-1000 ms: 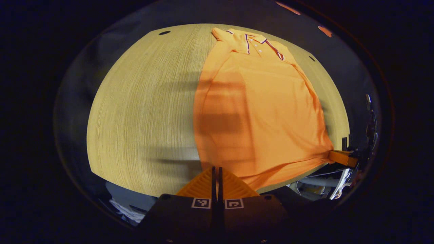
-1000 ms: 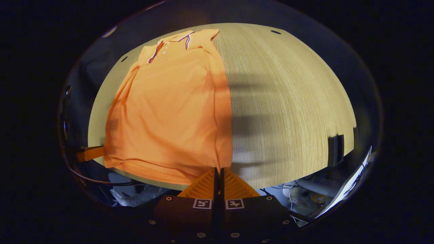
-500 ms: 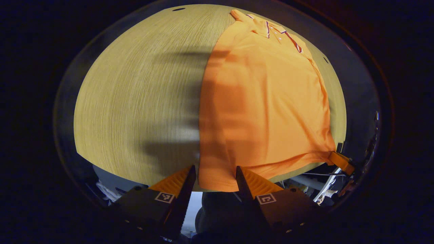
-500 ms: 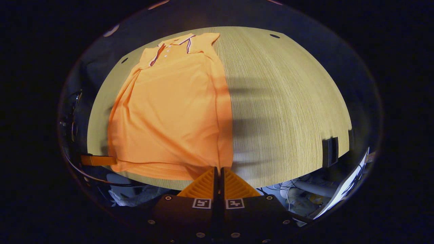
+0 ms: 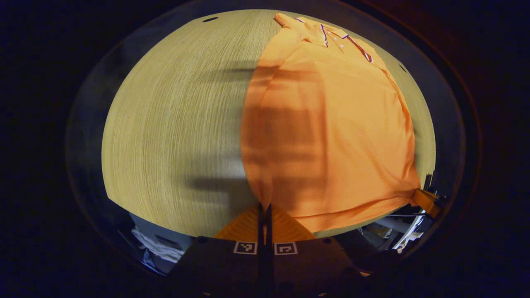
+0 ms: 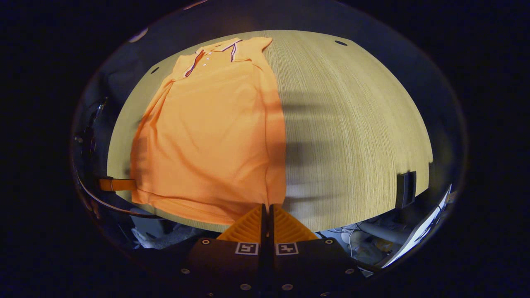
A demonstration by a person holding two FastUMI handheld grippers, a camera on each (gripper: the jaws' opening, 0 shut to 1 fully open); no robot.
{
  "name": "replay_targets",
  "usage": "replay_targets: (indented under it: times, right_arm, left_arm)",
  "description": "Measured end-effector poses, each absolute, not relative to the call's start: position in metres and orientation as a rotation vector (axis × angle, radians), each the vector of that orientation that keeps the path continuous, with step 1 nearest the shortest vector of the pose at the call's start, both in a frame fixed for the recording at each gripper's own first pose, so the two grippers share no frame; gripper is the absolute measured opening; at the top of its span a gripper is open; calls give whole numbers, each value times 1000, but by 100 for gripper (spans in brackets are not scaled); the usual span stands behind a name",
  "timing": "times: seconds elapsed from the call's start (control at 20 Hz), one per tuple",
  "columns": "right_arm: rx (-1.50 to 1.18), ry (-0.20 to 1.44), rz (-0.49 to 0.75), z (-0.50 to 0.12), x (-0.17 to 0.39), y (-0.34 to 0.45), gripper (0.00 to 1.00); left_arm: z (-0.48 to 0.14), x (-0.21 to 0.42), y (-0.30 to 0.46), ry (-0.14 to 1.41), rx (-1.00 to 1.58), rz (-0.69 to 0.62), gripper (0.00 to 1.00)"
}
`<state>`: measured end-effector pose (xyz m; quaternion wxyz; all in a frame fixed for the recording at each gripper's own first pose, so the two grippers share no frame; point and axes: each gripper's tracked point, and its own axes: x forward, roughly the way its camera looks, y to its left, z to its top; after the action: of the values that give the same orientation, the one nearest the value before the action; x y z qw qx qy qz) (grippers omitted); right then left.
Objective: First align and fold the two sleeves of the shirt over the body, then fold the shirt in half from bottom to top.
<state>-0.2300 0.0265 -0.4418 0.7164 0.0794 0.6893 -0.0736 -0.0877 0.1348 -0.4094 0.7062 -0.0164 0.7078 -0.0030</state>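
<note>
Now your left gripper (image 5: 265,205) has re-closed on the shirt (image 5: 331,132) hem, right gripper (image 6: 267,205) pinching its corner: bottom-to-top fold can start.

You are working over a pale wood-grain table (image 5: 174,124), and broad shadows are falling across its bare top. Two small dark holes (image 6: 340,42) are showing near its far edge. A dark block (image 6: 403,189) is sitting at the table's near edge, and tangled cables (image 6: 364,231) are lying below it.
</note>
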Motion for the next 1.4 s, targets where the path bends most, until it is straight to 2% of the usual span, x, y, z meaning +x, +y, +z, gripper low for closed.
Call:
replay_targets:
  times: [0.3, 0.9, 1.4]
  right_arm:
    - [100, 1405, -171, -416, -173, 0, 1]
    - [52, 1251, -202, -364, -81, 2, 1]
    - [96, 1280, -123, -393, 29, -28, 0]
  left_arm:
    - [-338, -17, 120, 1437, -38, -103, 1]
    - [-294, 79, 119, 1322, -32, -189, 2]
    - [-286, 200, 104, 1306, -70, -118, 1]
